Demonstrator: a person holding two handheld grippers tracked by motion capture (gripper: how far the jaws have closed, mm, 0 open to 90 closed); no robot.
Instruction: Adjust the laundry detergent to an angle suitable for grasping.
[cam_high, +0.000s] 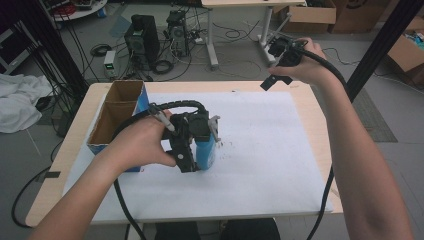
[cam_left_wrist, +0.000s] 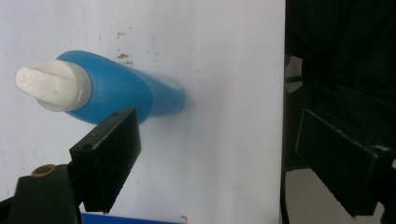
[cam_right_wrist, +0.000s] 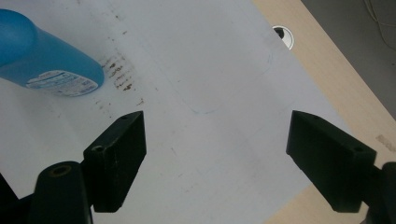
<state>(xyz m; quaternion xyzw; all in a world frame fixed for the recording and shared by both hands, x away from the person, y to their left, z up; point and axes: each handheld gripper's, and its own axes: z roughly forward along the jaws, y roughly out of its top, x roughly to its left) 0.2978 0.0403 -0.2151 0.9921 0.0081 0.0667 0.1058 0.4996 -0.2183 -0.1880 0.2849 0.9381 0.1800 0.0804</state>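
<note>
Blue bottle (cam_left_wrist: 119, 91) is lying on the white sheet (cam_high: 260, 145) beside the cardboard box (cam_high: 112, 117), left gripper (cam_left_wrist: 210, 158) hovering jaws apart, right gripper (cam_high: 280, 67) also gaping; it's looking light, smooth-sided, slippery plastic, best pinched mid-body.

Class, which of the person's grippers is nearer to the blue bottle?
Left. The left gripper hangs right over the blue bottle, jaws open; the right gripper is far off, over the table's far right edge.

Lots of free room right of the blue bottle (cam_high: 206, 152)

The cardboard box (cam_high: 116, 116) stands close on the bottle's left and blocks that side.
</note>
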